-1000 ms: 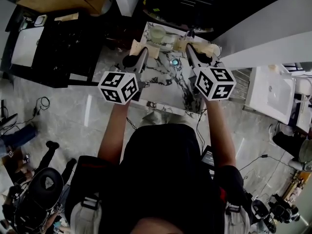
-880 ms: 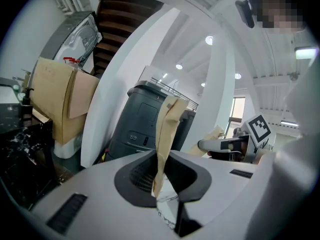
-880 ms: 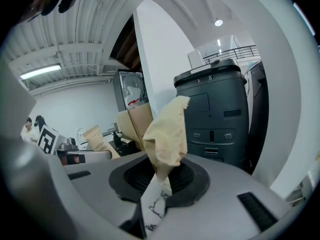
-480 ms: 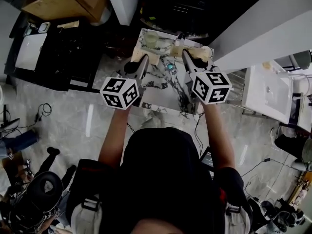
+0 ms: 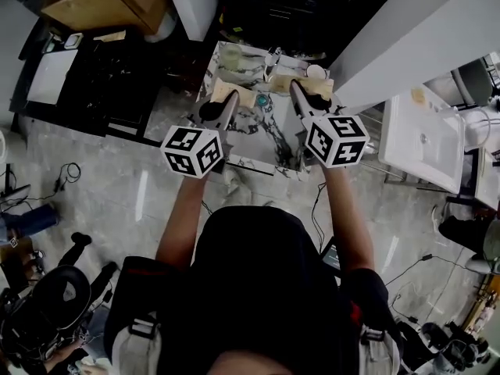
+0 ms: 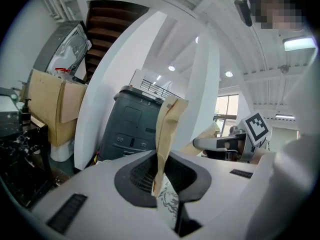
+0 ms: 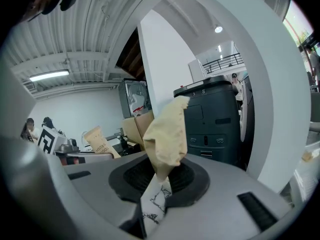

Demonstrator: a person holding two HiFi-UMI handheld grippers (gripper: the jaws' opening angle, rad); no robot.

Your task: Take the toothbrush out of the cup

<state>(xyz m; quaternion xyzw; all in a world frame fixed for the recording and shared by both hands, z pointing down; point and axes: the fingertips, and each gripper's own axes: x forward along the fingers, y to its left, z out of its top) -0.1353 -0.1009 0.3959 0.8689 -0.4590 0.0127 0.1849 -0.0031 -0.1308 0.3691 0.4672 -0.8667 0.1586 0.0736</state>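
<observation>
Over the last 1 second the white, black-veined marble tabletop has drifted up and left in the head view and looks smaller. The 2 grippers sit over its far half much as before, and their grips have not changed. The left gripper has its jaws nearly together, pinched on a tan kraft-paper packet that stands up out of them. The right gripper is clamped, a little wider, on a second tan kraft-paper packet. Low in each grip is a white strip with dark veining; I cannot tell what it belongs to.

The pale translucent cup stands near the tabletop's far left corner, apart from both grippers. The toothbrush is too small to make out there. Judging from this, the reach has not begun, and 1 gripper would need freeing first.

In the right gripper view the left packet bears dark capitals that look like "TOOTHBRUSH", partly cut off. No brand is readable elsewhere.
</observation>
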